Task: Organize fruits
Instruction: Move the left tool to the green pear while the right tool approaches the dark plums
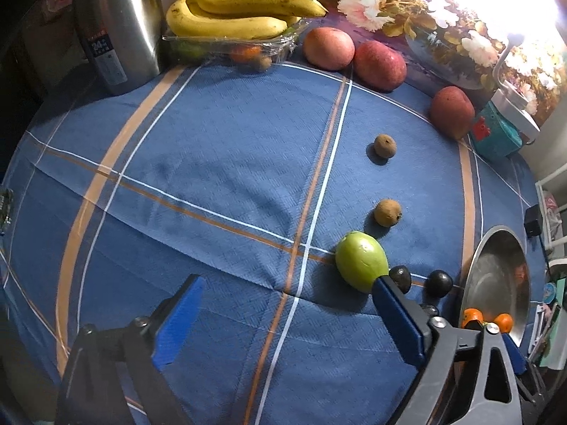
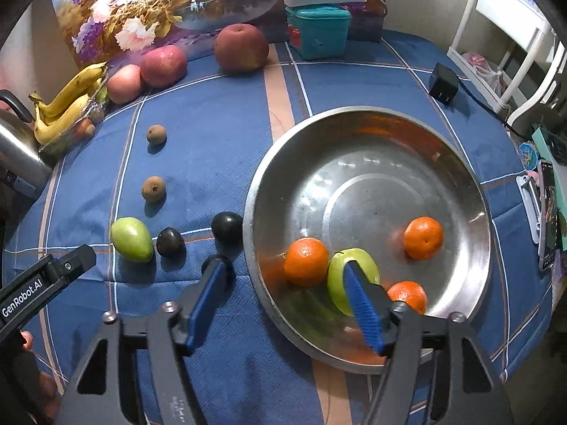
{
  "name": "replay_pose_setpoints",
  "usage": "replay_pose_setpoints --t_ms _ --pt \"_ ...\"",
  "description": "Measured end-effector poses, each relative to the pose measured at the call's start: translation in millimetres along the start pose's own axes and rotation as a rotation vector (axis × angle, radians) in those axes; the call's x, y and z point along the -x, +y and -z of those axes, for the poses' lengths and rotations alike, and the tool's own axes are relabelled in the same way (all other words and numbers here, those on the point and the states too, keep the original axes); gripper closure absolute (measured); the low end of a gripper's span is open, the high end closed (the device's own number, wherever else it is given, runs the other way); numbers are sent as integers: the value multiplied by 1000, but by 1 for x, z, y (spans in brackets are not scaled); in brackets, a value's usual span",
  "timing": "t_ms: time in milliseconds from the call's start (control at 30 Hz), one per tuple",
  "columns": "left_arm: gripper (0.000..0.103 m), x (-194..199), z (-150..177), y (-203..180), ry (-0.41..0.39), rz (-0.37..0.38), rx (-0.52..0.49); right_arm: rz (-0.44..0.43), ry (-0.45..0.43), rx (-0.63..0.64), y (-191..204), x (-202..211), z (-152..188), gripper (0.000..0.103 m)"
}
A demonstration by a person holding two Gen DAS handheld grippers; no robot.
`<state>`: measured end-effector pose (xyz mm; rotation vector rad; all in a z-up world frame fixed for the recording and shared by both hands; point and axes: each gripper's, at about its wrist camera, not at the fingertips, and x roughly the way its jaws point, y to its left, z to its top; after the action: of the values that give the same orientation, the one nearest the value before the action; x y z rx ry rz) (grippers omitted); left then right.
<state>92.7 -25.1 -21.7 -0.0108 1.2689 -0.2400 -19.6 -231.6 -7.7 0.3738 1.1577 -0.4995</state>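
My left gripper (image 1: 287, 294) hangs open over the blue cloth with nothing between its fingers; its right fingertip is beside a green fruit (image 1: 361, 261). Two dark plums (image 1: 400, 278) and two small brown fruits (image 1: 387, 212) lie near it. My right gripper (image 2: 283, 265) stands open over the near rim of a steel bowl (image 2: 354, 109). In the bowl lie three oranges (image 2: 423, 238) and a second green fruit (image 2: 340, 279), partly hidden by the right finger. One orange (image 2: 306, 261) shows between the fingers, untouched by the pads.
Three red apples (image 2: 163, 65) and a banana bunch (image 2: 67, 106) on a clear tray line the back edge. A steel kettle (image 1: 117, 24) stands back left, a teal box (image 2: 319, 32) back right. A black adapter (image 2: 443, 83) and a phone (image 2: 547, 219) lie right of the bowl.
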Motion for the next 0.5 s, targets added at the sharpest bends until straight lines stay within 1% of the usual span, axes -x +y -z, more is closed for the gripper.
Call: replay_pose_setpoints --t_ms 67,167,233,267,300,433,500 --pt "1 0 -1 1 -4 -4 -2 -4 -8 2 1 1 0 23" --pt "0 0 -2 0 -14 -18 -11 -9 -22 7 2 1 0 22" --pt "0 0 -3 1 -23 -33 -22 -9 -33 10 4 2 0 20" --pt "0 0 -3 1 -29 -38 -27 -12 -37 8 4 2 0 11" --pt "0 0 -3 1 -36 -44 -34 -16 -41 4 3 2 -1 4" --pt "0 2 -5 1 -67 -52 -59 -9 -79 7 5 4 -2 4" --pt "0 3 -6 0 -87 -55 -76 -35 -98 3 6 5 -3 4"
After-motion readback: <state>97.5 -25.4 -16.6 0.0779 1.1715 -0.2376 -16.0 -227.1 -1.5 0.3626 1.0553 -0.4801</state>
